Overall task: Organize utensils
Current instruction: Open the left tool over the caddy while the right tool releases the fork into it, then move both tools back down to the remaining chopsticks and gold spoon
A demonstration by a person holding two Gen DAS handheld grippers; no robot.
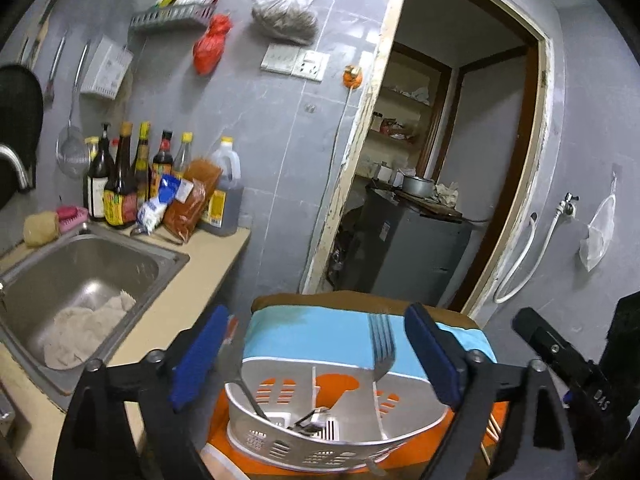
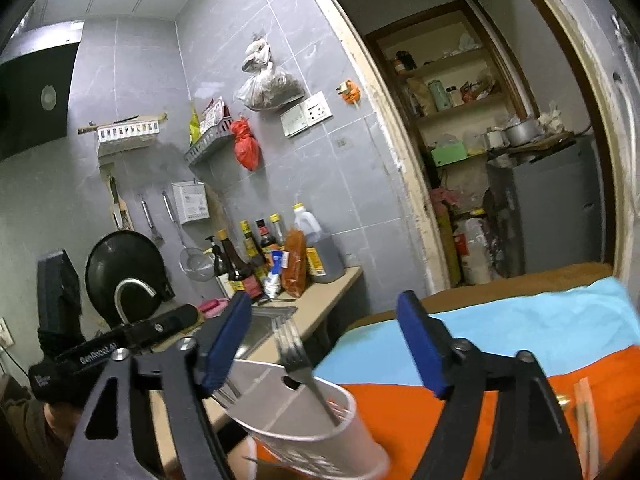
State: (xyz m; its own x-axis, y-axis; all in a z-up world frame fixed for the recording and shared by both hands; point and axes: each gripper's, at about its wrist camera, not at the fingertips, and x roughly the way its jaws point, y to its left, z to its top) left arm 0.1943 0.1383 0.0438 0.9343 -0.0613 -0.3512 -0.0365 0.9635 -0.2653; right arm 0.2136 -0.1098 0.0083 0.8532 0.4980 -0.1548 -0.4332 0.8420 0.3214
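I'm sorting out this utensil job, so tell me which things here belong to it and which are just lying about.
Part of the job:
- grey utensil caddy
- fork standing tines-up in it
- dark-handled utensil in its left compartment
- chopsticks on the orange cloth

Just lying about:
- sauce bottles
- sink holding a rag
- hanging strainer
- red bag

Sauce bottles (image 1: 128,176) stood behind the steel sink (image 1: 132,248); a grey rag (image 1: 86,330) lay inside it, a red bag (image 1: 212,44) hung above.
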